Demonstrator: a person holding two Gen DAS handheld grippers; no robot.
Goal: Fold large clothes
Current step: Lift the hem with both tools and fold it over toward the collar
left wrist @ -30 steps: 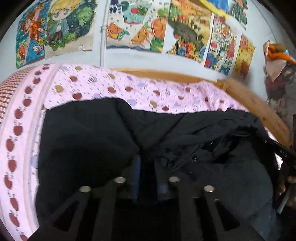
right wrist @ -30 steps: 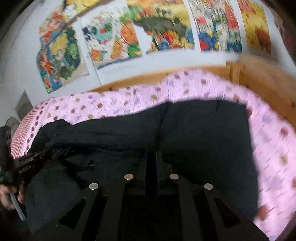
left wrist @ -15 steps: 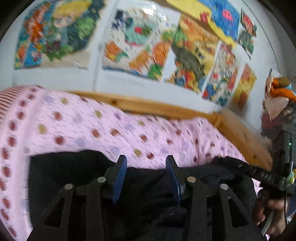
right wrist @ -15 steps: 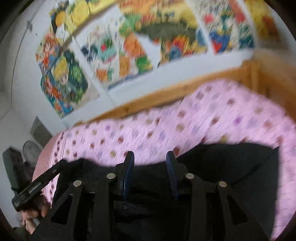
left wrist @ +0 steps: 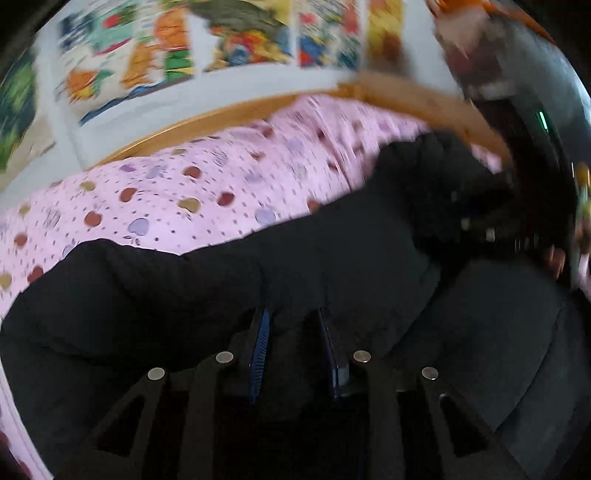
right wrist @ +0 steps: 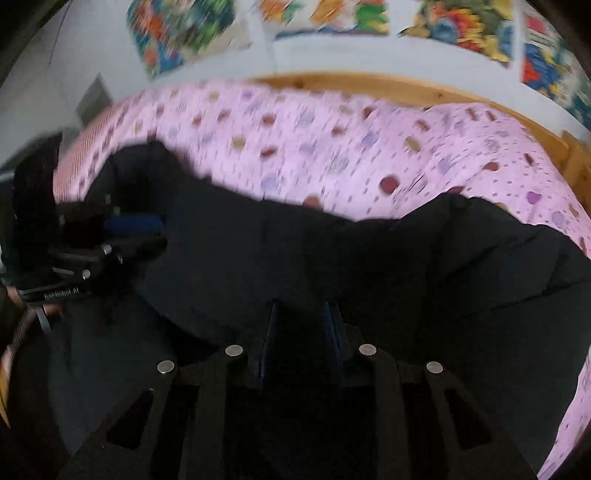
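Half a second ago both grippers were raised with fingers spread above the cloth; now both are down in the black garment [left wrist: 258, 280] again. The left gripper [left wrist: 293, 321] has dark fabric bunched between its blue pads, fingers still apart, as does the right gripper [right wrist: 301, 314]; whether either pinches cannot be told. That suggests a new fold is starting. The garment lies on the pink bedsheet [left wrist: 166, 195], its long axis running left to right along the near edge.

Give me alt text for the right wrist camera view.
A black garment lies across a pink spotted bedsheet, with the right hand-held gripper spread over its near edge. The left hand-held gripper reaches in from the left; colourful posters hang behind.
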